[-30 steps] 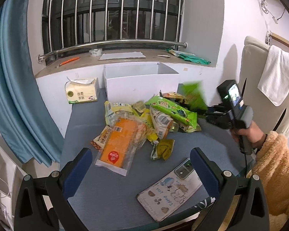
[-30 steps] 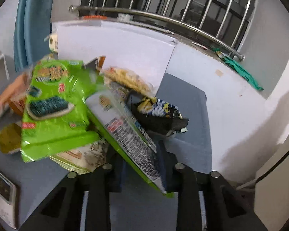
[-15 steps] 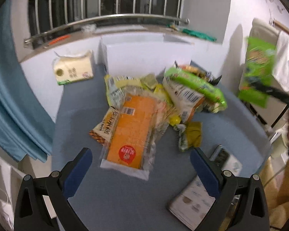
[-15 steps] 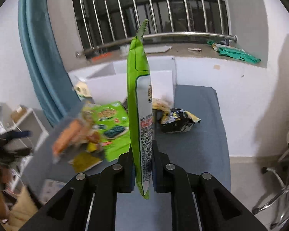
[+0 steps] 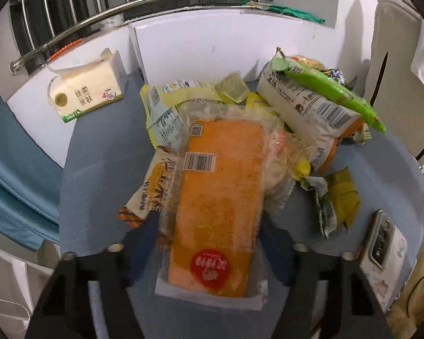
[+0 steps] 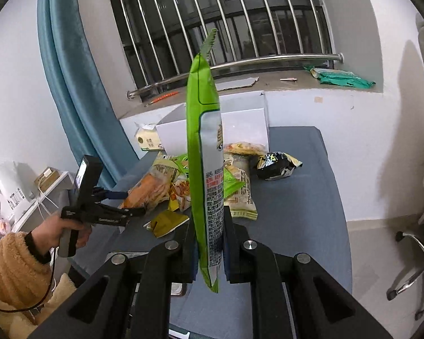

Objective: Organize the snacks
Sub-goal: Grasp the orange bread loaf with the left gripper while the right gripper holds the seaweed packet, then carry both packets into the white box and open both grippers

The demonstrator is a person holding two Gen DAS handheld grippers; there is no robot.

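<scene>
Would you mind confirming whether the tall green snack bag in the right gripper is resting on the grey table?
No, the tall green snack bag stands upright, clamped in the right gripper, lifted above the grey table.

**Both grippers engaged**

Right gripper (image 6: 209, 250): raised above the table, fingers pointing forward, jaws pinched tight on an upright packet. Left gripper (image 5: 212, 243): lowered, jaws straddling a packet's near end, contact unclear through blur. Left hand (image 6: 60, 233) wrapped around its handle, sleeve fuzzy and tan.
</scene>
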